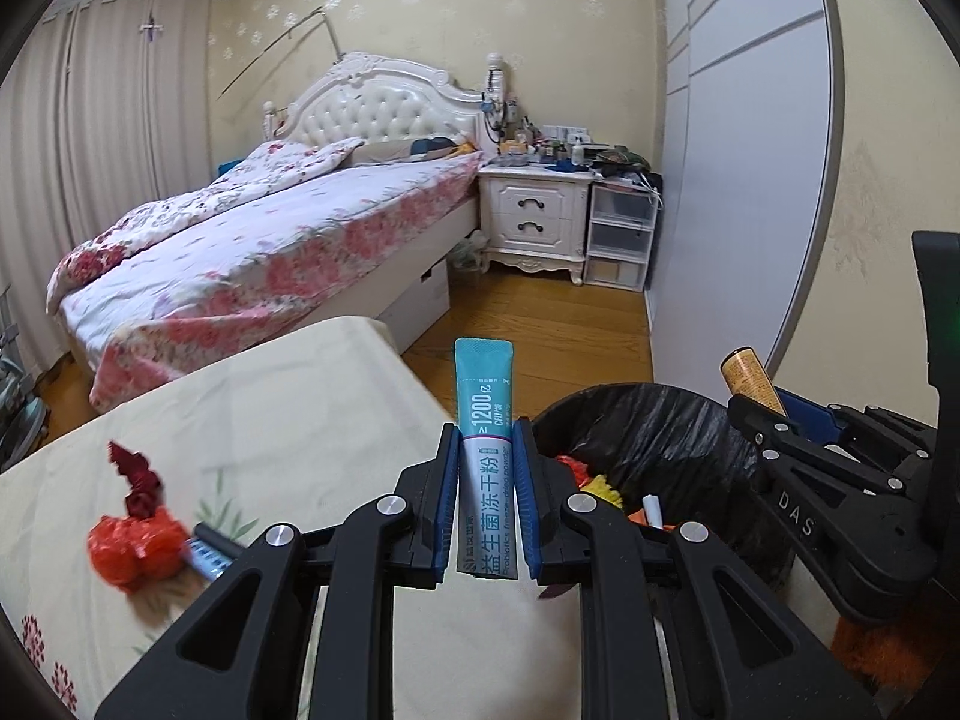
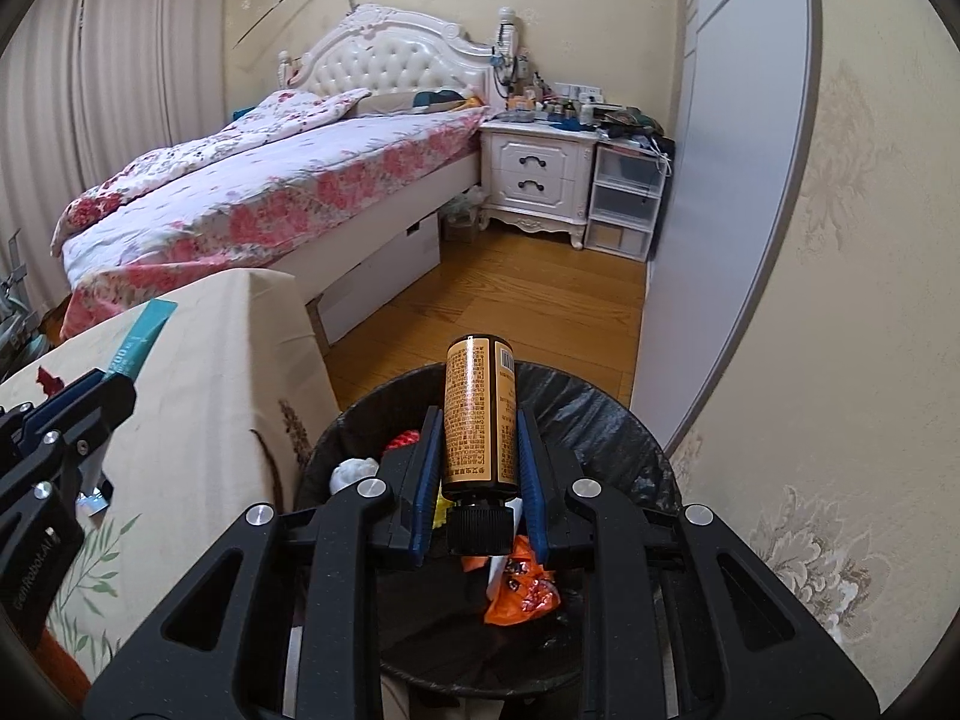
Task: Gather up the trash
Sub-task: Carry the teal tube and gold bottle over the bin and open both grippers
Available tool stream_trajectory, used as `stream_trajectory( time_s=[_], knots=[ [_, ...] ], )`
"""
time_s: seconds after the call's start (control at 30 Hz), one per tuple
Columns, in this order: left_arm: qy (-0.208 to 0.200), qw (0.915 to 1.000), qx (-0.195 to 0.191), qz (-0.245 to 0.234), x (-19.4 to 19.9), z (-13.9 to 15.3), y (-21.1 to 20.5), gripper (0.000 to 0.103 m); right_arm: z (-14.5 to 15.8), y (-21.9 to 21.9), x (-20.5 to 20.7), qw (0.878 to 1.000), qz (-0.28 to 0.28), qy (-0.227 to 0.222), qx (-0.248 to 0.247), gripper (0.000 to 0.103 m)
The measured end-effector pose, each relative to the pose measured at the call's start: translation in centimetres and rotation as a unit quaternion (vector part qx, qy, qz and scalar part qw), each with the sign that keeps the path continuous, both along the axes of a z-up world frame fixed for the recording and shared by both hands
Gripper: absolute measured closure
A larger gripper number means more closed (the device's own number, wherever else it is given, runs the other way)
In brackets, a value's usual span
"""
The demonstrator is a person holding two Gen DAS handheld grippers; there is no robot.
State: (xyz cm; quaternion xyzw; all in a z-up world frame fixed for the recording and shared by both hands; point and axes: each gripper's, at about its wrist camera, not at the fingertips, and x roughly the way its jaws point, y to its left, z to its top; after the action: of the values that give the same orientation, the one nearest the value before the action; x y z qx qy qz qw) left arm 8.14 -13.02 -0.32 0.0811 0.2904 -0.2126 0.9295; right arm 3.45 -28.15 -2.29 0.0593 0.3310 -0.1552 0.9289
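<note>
Walls point(image 1: 540, 18): cream paper, pale floral motifs.
Floor point(image 2: 540, 300): wood boards.
Bed point(image 1: 270, 228): white tufted headboard, pink floral bedding.
Nightstand point(image 1: 537, 216): white, two drawers, cluttered top.
Drawer unit point(image 1: 621, 240): set beside nightstand.
Curtains point(image 1: 108, 120): beige, drawn.
Wardrobe point(image 1: 750, 150): grey panels.

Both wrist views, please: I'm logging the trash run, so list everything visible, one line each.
Sachet: one, teal and white, clamped in the left gripper.
Bottle: one, amber with black cap, clamped in the right gripper above the bin.
Bin: one, black liner, on the floor beside the table, trash inside.
Red wrapper: one, on the table.
Table: one, cream floral cloth.
Bed: one, floral bedding, white headboard.
Nightstand: one, white, cluttered top.
Drawer unit: one, clear plastic, beside the nightstand.
Left gripper: one, black, blue pads.
Right gripper: one, black, blue pads.
</note>
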Motion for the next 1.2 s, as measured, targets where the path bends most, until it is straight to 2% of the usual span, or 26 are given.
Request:
stream_trajectory(
  time_s=[0.3,0.93,1.03,1.1,1.13,1.2],
  knots=[
    [0.004,0.9997,0.017,-0.015,1.6,-0.9,-3.3,0.084,-1.3,-2.4,0.7,0.999,-0.030,0.005,0.017,0.080],
    [0.025,0.9987,0.041,-0.019,3.1,-2.5,-5.4,0.084,-2.2,-3.3,1.5,0.999,-0.047,0.012,0.024,0.079],
    [0.029,0.9986,0.040,-0.017,3.3,-2.7,-5.4,0.080,-2.1,-3.2,1.5,0.998,-0.051,0.009,0.023,0.077],
    [0.030,0.9987,0.040,-0.013,3.4,-2.8,-5.2,0.069,-2.1,-3.3,1.4,0.998,-0.053,0.007,0.023,0.073],
    [0.030,0.9987,0.039,-0.011,3.4,-2.8,-5.1,0.061,-2.1,-3.3,1.4,0.998,-0.055,0.006,0.022,0.066],
    [0.030,0.9988,0.037,-0.009,3.4,-2.8,-4.9,0.055,-2.1,-3.3,1.3,0.998,-0.057,0.004,0.021,0.065]
  ],
)
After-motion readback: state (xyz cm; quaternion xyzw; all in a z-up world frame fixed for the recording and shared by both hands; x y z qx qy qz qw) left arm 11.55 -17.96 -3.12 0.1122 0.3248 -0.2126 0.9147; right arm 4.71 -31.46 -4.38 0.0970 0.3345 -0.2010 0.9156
